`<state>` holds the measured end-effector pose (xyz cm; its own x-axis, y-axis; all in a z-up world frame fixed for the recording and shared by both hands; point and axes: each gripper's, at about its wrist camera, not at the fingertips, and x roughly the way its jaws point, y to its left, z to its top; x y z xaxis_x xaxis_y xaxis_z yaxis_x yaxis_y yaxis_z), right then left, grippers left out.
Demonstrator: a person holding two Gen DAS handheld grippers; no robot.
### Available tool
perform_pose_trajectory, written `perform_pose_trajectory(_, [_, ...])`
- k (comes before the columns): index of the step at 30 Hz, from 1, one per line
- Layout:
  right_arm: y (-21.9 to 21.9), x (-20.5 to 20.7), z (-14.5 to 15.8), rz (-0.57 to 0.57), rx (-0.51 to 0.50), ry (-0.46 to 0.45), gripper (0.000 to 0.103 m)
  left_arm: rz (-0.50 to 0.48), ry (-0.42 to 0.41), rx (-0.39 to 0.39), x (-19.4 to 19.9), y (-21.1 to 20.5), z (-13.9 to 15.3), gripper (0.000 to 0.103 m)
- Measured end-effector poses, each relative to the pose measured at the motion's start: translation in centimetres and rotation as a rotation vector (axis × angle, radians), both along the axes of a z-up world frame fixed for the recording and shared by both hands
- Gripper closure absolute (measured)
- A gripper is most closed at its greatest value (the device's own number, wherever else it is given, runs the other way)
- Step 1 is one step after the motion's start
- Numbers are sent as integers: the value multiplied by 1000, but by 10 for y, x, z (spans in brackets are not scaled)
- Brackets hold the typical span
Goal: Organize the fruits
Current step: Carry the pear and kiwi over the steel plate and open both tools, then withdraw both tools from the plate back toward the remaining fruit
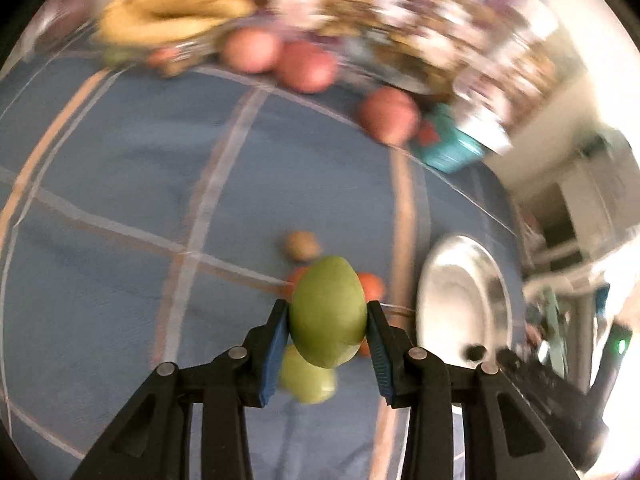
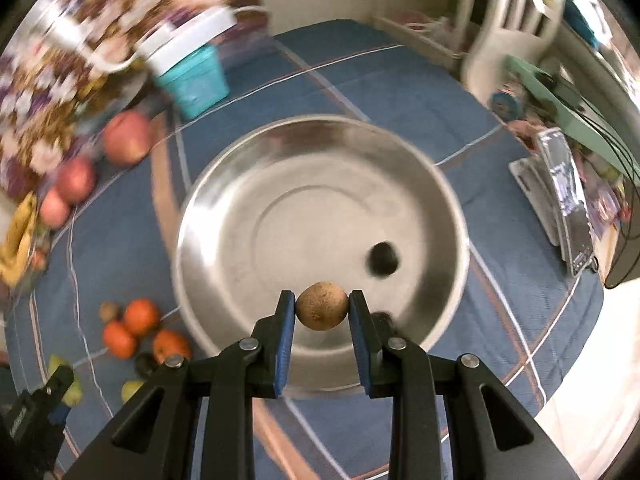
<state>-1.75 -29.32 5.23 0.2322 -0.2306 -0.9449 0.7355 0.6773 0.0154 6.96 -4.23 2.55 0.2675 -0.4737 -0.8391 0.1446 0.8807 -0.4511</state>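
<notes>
My left gripper (image 1: 328, 309) is shut on a smooth green oval fruit (image 1: 328, 320) and holds it above the blue checked cloth. Right under it lie a second green fruit (image 1: 308, 380), oranges (image 1: 371, 286) and a small brown fruit (image 1: 302, 245). My right gripper (image 2: 321, 301) is shut on a round brown fruit (image 2: 322, 307), over the near rim of a wide steel bowl (image 2: 280, 220). One small dark fruit (image 2: 383, 261) lies inside the bowl. The bowl (image 1: 460, 280) also shows to the right in the left wrist view.
Three oranges (image 2: 140, 316) and green fruits (image 2: 132, 390) lie left of the bowl. Apples (image 2: 128, 138), bananas (image 2: 18, 240) and a teal box (image 2: 192, 76) sit along the cloth's far left. Packets (image 2: 560, 184) lie at the right edge.
</notes>
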Motion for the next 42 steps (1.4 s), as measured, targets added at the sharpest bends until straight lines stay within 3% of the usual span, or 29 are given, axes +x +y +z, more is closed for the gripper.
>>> perform_pose_trajectory(4, [-18, -11, 8, -49, -4, -66, 74, -167, -118, 23, -15, -49, 7, 62])
perform_pose_trajectory(10, [-25, -9, 10, -36, -43, -108, 74, -323, -192, 35, -28, -104, 1, 62])
perform_pose_trajectory(15, [-27, 1, 6, -19, -71, -115, 74, -365, -208, 39, -25, -116, -5, 61])
perform_pose_trajectory(16, [-27, 2, 7, -18, -71, -121, 74, -369, -209, 43, -24, -117, -5, 58])
perform_pose_trajectory(17, [-28, 3, 7, -17, -70, -124, 74, -371, -213, 39, -25, -118, -7, 49])
perform_pose_trajectory(18, [-28, 3, 7, -16, -71, -127, 74, -371, -220, 29, -25, -119, -6, 39])
perform_pose_trajectory(19, [-28, 4, 7, -16, -73, -127, 73, -369, -226, 18, -25, -119, -5, 38])
perform_pose_trajectory(22, [-28, 6, 8, -20, -81, -116, 59, -364, -224, 5, -26, -116, -3, 37])
perform_pose_trajectory(27, [-31, 0, 11, -40, -62, -149, 57, -338, -198, 33, -21, -110, -7, 30])
perform_pose_trajectory(31, [-32, -1, 12, -45, -54, -159, 56, -254, -140, 104, -8, -95, -13, 21])
perform_pose_trajectory(35, [-32, 1, 8, -34, -29, -150, 56, -150, -111, 181, 4, -70, -16, 0])
perform_pose_trajectory(42, [-22, 10, 0, 22, 22, -131, 56, -29, -5, 233, 16, -27, -26, 0])
